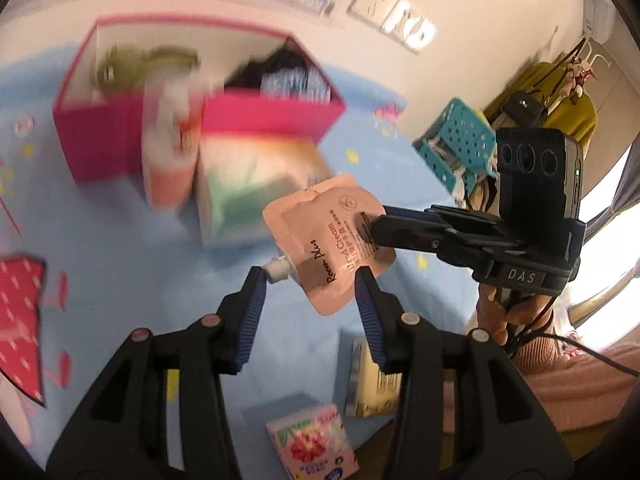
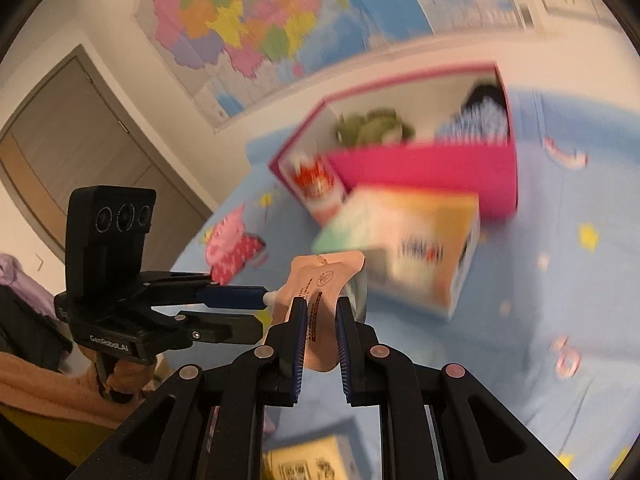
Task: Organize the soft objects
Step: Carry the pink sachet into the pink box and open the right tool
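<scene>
A pink hand cream pouch (image 1: 320,248) (image 2: 320,276) with a white cap hangs in the air above the blue sheet. My left gripper (image 1: 310,276) (image 2: 264,308) is shut across it, one pad on the cap and the other on the pouch's lower edge. From the right, my right gripper (image 1: 378,222) (image 2: 322,306) is shut on the pouch's flat end. Behind stands an open pink box (image 1: 248,116) (image 2: 424,172). It holds a green plush (image 1: 132,64) (image 2: 372,126) and a dark and striped cloth (image 1: 296,82) (image 2: 476,120).
A tissue box (image 1: 248,188) (image 2: 416,248) and a pink-white canister (image 1: 170,152) (image 2: 316,188) stand in front of the pink box. A flowered tissue pack (image 1: 312,444) and a yellow pack (image 1: 372,380) lie near me. A teal basket (image 1: 460,140) sits at the right.
</scene>
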`<act>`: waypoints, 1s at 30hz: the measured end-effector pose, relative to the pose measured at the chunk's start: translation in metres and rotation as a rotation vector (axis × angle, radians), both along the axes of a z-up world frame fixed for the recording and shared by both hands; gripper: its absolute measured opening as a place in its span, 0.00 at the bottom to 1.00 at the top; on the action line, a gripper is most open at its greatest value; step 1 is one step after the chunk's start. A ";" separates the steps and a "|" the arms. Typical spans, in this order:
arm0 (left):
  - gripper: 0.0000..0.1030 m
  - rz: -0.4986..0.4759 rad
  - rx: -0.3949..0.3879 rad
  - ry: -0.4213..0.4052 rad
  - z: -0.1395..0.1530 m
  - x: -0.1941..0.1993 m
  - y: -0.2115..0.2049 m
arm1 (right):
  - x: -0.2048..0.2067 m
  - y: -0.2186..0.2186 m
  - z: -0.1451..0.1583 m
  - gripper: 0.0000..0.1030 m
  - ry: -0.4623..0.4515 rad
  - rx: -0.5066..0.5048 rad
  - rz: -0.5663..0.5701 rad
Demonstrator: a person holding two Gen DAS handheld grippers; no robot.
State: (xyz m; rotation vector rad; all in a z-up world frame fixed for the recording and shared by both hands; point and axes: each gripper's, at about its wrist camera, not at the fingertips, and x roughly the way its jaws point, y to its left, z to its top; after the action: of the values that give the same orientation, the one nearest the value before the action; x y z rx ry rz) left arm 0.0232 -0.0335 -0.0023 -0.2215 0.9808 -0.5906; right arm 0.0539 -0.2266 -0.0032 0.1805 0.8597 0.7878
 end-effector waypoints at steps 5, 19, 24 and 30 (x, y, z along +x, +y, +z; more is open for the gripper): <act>0.46 0.024 0.032 -0.105 0.038 0.022 -0.001 | 0.022 0.005 0.041 0.14 -0.132 0.001 -0.012; 0.46 0.134 0.118 -0.185 0.068 0.108 0.026 | 0.120 0.037 0.065 0.15 -0.174 0.060 -0.029; 0.46 0.172 0.148 -0.120 0.043 0.138 0.042 | 0.150 0.057 0.040 0.16 -0.099 0.039 -0.011; 0.46 0.195 0.130 -0.034 0.013 0.157 0.058 | 0.170 0.074 0.011 0.16 -0.028 -0.004 0.000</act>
State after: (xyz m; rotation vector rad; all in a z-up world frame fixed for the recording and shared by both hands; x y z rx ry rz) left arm 0.1806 0.0241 0.0105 -0.1882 0.9488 -0.3496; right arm 0.2241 -0.1523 0.0079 0.1657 0.8348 0.7873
